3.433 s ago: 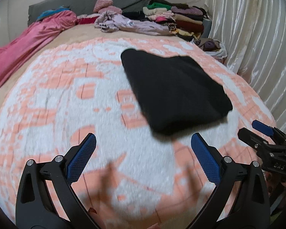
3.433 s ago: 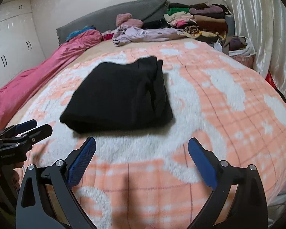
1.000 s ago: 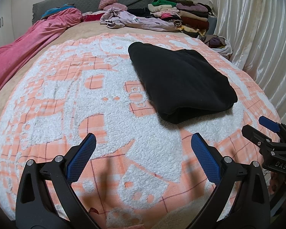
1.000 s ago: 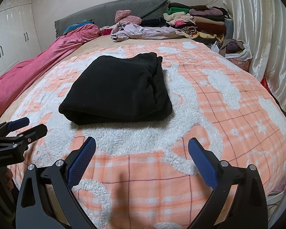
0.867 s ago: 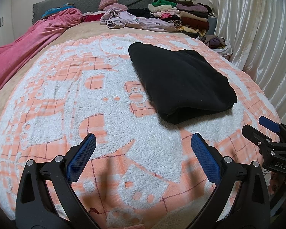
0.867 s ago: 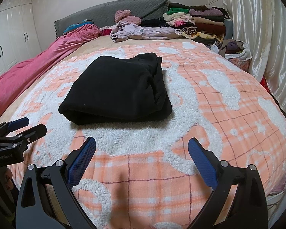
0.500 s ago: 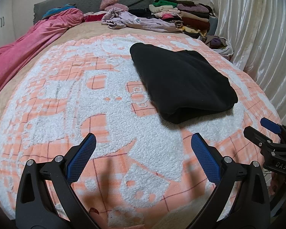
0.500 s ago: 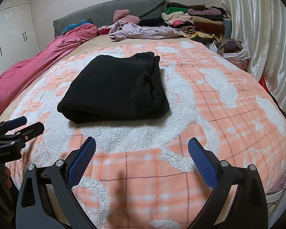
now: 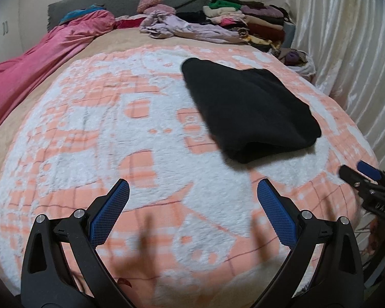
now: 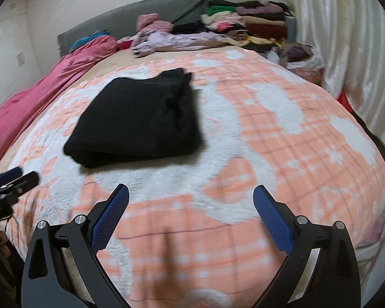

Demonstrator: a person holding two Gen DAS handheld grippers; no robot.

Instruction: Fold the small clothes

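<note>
Looking through the left wrist view, we see the left gripper (image 9: 192, 200) with its blue-padded fingers (image 9: 110, 214) spread wide and empty above the near part of an orange-and-white fleece blanket (image 9: 95, 138) covering the bed. A folded black garment (image 9: 246, 110) lies flat on the blanket, ahead and to the right, well apart from the fingers. At the right edge the right gripper (image 9: 364, 177) enters, near the garment's closest corner but not touching it. Toward the headboard we note a pink duvet (image 9: 46, 54), a crumpled lilac garment (image 9: 182, 27) and a stack of folded clothes (image 9: 246, 19); a white satin curtain (image 9: 346, 51) hangs to the right.

Through the right wrist view, motion-blurred, we see the right gripper (image 10: 191, 201) likewise parted and holding nothing. The black garment (image 10: 138, 120) rests ahead and to the left, its folded edge facing us and its layered edges on the right. The left gripper (image 10: 15, 177) shows at the left edge, just short of the garment; whether its fingers are apart cannot be told from here. Painted fingernails (image 10: 2, 243) show below it.
</note>
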